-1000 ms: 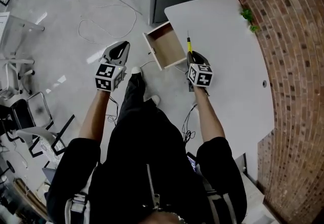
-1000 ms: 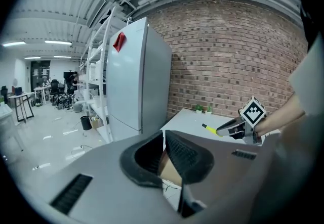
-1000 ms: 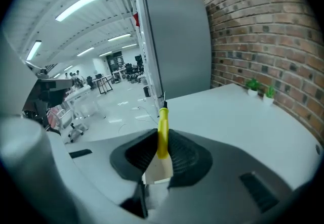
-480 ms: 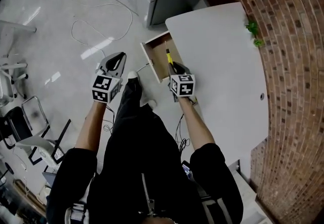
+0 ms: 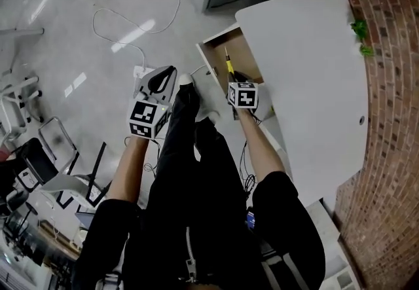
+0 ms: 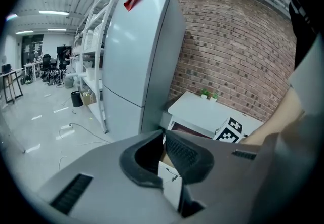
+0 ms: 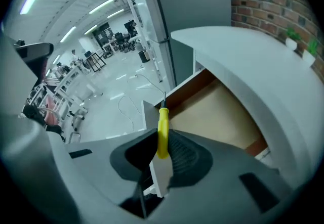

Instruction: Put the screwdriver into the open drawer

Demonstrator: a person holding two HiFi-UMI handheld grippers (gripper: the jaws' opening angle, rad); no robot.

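The screwdriver [image 5: 228, 65] has a yellow handle and a thin metal shaft that points away from me. My right gripper [image 5: 234, 79] is shut on its handle [image 7: 162, 129], and the tip hangs over the near edge of the open drawer [image 5: 249, 54]. The drawer's bare wooden bottom [image 7: 217, 112] shows below the white tabletop [image 7: 253, 66], with its white front panel [image 5: 209, 59] on the left. My left gripper [image 5: 165, 78] hangs over the floor left of the drawer, jaws together with nothing in them. From the left gripper view, its closed fingertips [image 6: 163, 136] point toward the table.
The white table [image 5: 314, 72] stands against a brick wall [image 5: 393, 151], with a small green plant [image 5: 360, 28] at its far edge. A tall grey cabinet [image 6: 136, 51] stands behind the drawer. A white cable [image 5: 131, 17] loops on the floor; chairs [image 5: 46, 158] stand at the left.
My right gripper has carried the screwdriver from the table's edge leftward and down over the drawer. The left gripper has dropped lower too.
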